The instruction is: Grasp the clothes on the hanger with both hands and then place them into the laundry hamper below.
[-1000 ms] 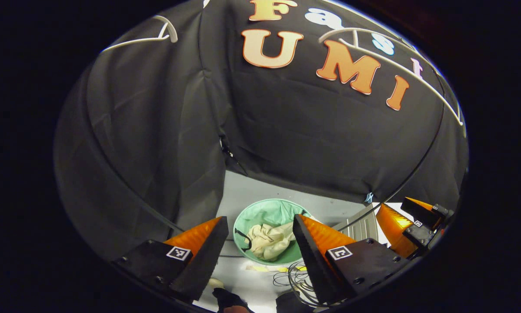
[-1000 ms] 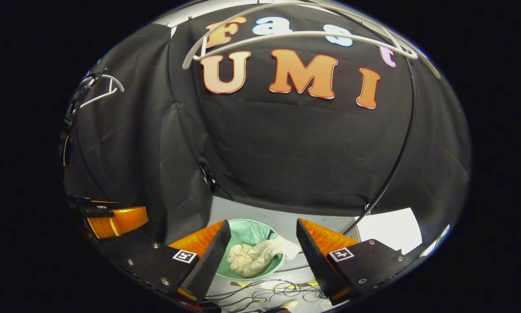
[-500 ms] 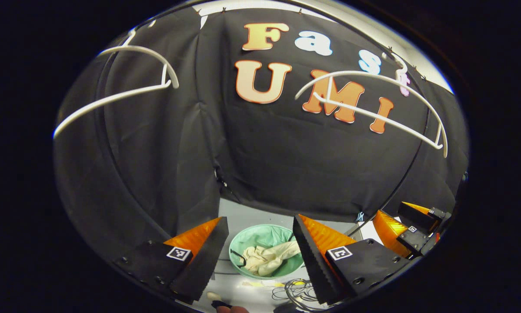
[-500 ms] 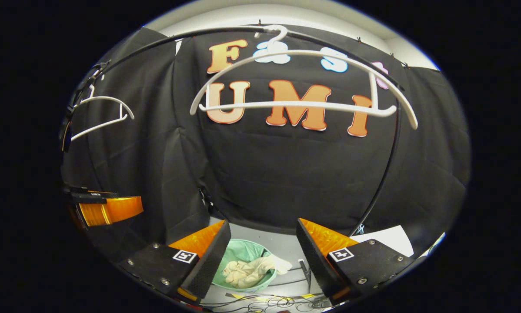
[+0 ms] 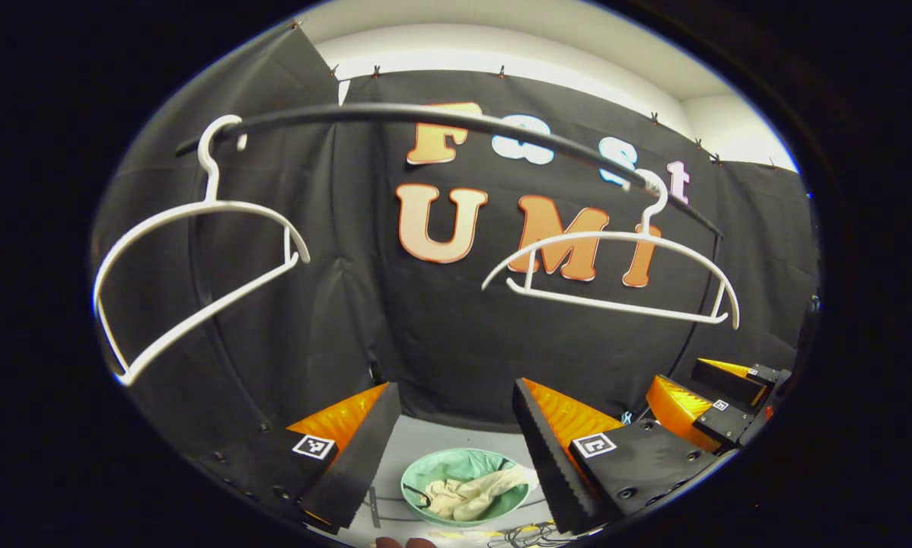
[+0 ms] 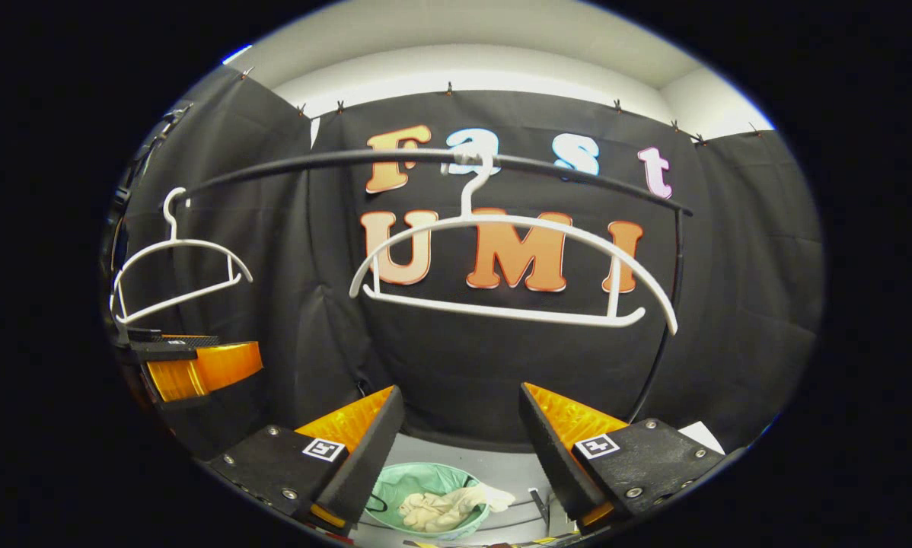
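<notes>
The clothes (image 5: 471,495) are a crumpled cream bundle sitting inside the laundry hamper (image 5: 425,476), a pale green round tub on the grey floor (image 5: 433,441). In the left gripper view it's down at 6 o'clock, seen between the gripper's own fingers. In the right gripper view the same clothes (image 6: 441,508) lie in the hamper (image 6: 410,479) at 6 o'clock too, with one cream end draped over the rim toward 3 o'clock.

The left gripper (image 5: 448,457) is released, jaws spread wide with nothing between them but the far-off hamper. The right gripper (image 6: 460,457) is the same: wide apart and holding nothing. Each one also shows in the other's view: the right gripper (image 5: 699,396) sits at about 4 o'clock in the left gripper view, and the left gripper (image 6: 189,365) at 9 o'clock in the right gripper view.

Up top, a black rail (image 6: 349,161) arcs across at 12 o'clock with two bare white hangers on it. In the right gripper view the near hanger (image 6: 513,266) hangs dead centre and the other hanger (image 6: 174,274) is off at 9 o'clock. In the left gripper view the rail (image 5: 425,116) carries one hanger (image 5: 197,266) at 9 o'clock and one hanger (image 5: 616,274) at 2 o'clock.

Some cables (image 5: 532,533) lie on the floor just beside the hamper at 6 o'clock.
</notes>
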{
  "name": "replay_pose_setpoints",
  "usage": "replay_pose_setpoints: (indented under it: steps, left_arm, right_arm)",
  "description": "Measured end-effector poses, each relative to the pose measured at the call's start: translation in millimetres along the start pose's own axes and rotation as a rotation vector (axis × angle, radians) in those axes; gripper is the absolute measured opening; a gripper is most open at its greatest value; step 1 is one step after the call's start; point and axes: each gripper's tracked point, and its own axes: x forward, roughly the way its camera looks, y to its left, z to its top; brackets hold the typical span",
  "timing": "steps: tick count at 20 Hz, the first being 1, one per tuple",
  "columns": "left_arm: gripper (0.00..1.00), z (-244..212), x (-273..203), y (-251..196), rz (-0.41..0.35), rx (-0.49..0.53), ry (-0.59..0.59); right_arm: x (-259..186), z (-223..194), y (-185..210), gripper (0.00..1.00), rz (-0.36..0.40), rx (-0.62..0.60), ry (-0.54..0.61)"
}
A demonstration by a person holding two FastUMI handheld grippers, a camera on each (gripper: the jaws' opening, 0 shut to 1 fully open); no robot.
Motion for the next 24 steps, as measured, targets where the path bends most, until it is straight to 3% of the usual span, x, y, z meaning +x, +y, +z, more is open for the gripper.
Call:
replay_pose_setpoints:
  steps: [1,3,6,9,11,15,16,18,24]
  left_arm:
    - [0.98,5.2,-2.5,-0.8,-0.002,0.002,-0.023]
    - [0.98,21.2,-9.3,-0.8,0.006,0.001,-0.079]
    - [0.94,56.2,-21.1,6.1,0.041,0.012,-0.194]
    - [0.94,74.8,-31.4,6.7,0.025,0.009,-0.235]
    - [1.00,81.5,-37.9,4.3,0.017,0.006,-0.251]
    - [0.97,90.7,-54.6,3.0,0.017,0.033,-0.279]
    - [0.96,93.8,-56.2,-3.0,0.013,0.035,-0.289]
    - [0.94,97.1,-63.8,-4.5,0.002,0.031,-0.302]
    - [0.94,92.6,-77.2,1.6,0.028,-0.004,-0.289]
  right_arm:
    - [-2.4,9.9,-0.7,0.98,-0.001,0.000,-0.019]
    - [-7.9,22.9,-4.1,0.91,-0.004,-0.003,-0.047]
    - [-16.1,38.4,-7.7,0.91,-0.002,-0.005,-0.081]
    - [-25.7,50.4,-9.8,0.98,0.000,0.000,-0.103]
    - [-30.4,55.7,-13.2,0.98,-0.005,0.001,-0.119]
    - [-41.8,71.2,-18.3,0.94,0.004,-0.046,-0.166]
    - [-43.0,74.3,-17.8,0.98,0.012,-0.051,-0.172]
    - [-44.4,78.6,-15.7,0.91,0.032,-0.048,-0.176]
    - [-46.6,74.9,-21.2,0.94,0.028,-0.013,-0.172]
